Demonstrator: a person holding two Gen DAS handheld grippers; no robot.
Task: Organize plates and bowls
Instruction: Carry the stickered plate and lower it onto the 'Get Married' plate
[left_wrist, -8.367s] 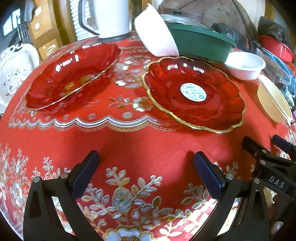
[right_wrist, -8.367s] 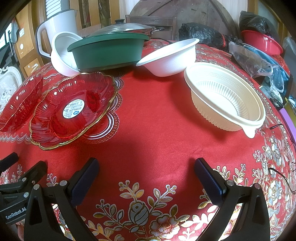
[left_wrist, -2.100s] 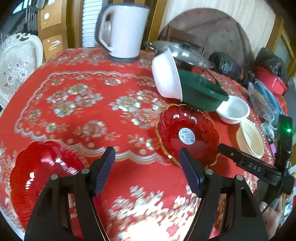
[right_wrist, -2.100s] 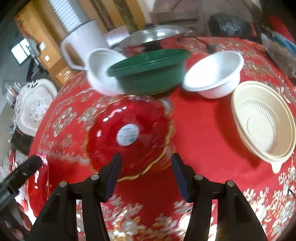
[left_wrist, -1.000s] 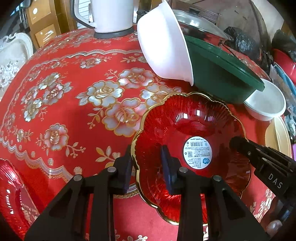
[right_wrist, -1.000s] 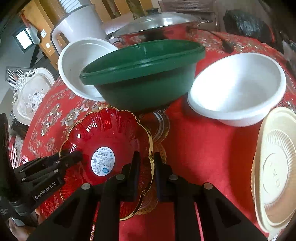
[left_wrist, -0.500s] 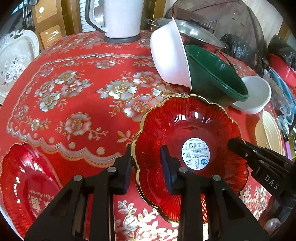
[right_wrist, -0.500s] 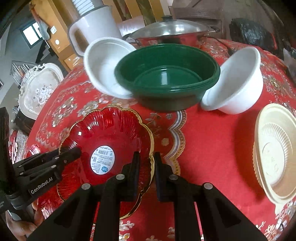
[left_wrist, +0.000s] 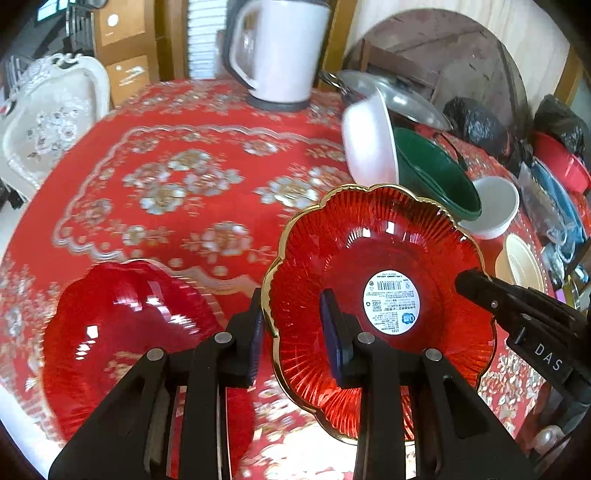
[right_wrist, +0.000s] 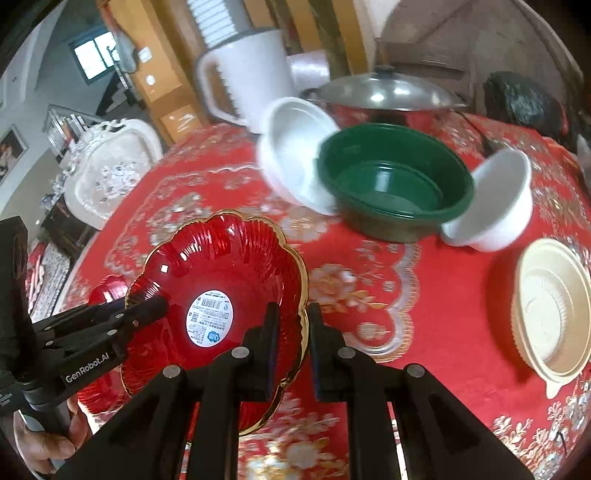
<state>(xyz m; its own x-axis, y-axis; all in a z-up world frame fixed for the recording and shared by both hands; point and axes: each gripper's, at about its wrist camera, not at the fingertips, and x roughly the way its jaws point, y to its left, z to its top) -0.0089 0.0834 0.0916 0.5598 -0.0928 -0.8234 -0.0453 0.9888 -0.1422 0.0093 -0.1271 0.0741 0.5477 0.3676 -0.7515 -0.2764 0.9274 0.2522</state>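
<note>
A red gold-rimmed glass plate (left_wrist: 399, 236) with a white sticker is held up above the table by both grippers. My left gripper (left_wrist: 291, 332) is shut on its left rim. My right gripper (right_wrist: 291, 336) is shut on its right rim (right_wrist: 301, 280). A second red plate (left_wrist: 125, 325) without a gold rim lies on the red tablecloth at the lower left, just left of the held plate. A green bowl (right_wrist: 395, 184), two white bowls (right_wrist: 291, 166) (right_wrist: 495, 206) and a cream ribbed bowl (right_wrist: 550, 306) stand further back and right.
A white electric kettle (left_wrist: 280, 51) and a steel pot with lid (right_wrist: 388, 92) stand at the table's far side. Black bags and a red basin (left_wrist: 561, 162) crowd the far right. A white ornate chair (left_wrist: 48, 122) stands left of the table.
Both grippers have lifted the gold-rimmed plate higher and carried it left, toward the other red plate, which now shows larger beside it.
</note>
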